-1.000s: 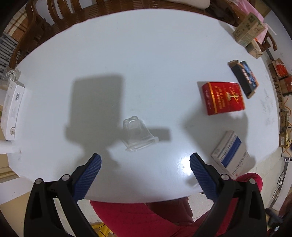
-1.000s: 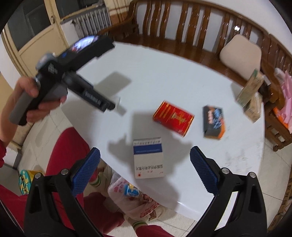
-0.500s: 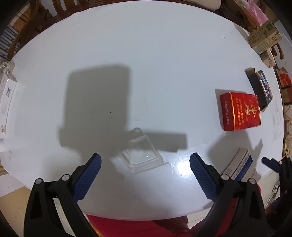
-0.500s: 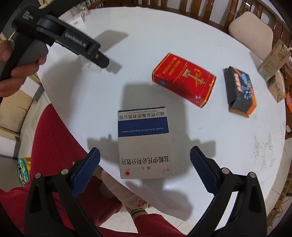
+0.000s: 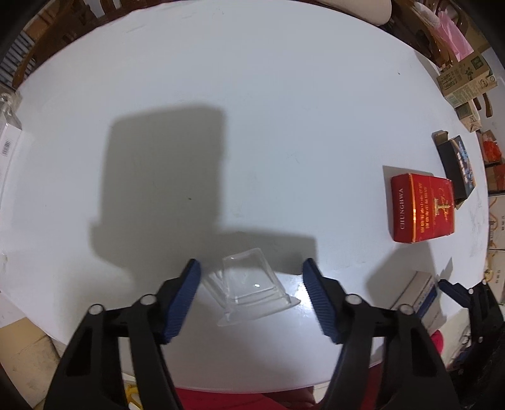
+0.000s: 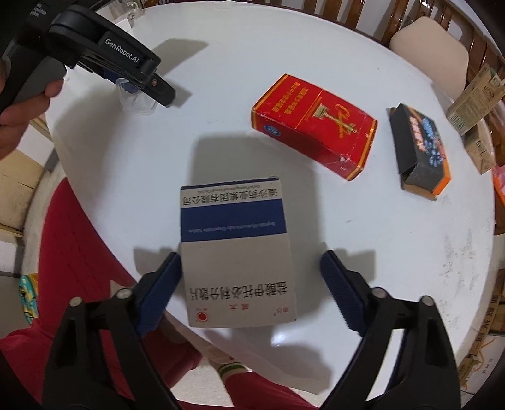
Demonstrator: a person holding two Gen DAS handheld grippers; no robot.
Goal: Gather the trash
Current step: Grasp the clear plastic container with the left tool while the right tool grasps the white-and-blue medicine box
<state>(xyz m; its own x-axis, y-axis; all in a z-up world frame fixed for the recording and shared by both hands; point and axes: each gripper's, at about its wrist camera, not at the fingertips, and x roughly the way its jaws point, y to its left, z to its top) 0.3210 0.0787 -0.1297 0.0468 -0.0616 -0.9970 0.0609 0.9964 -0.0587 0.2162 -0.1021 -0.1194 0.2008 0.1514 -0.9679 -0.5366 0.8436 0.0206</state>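
A clear plastic container (image 5: 252, 285) lies on the white round table (image 5: 252, 126) between the fingers of my left gripper (image 5: 251, 274), which is open around it without touching. A white and blue medicine box (image 6: 236, 249) lies flat near the table's front edge. My right gripper (image 6: 251, 268) is open astride it, the left pad close to the box's side. The left gripper also shows in the right wrist view (image 6: 126, 82), over the clear container (image 6: 137, 102).
A red cigarette box (image 6: 315, 123) and a black and orange box (image 6: 416, 148) lie further right on the table. Cardboard cartons (image 5: 464, 82) stand at the far right edge. A white box (image 5: 9, 148) sits at the left edge. Wooden chairs (image 6: 410, 19) ring the table.
Both grippers have moved forward and down. The left one now straddles the clear container, the right one straddles the medicine box. Both jaws have narrowed somewhat.
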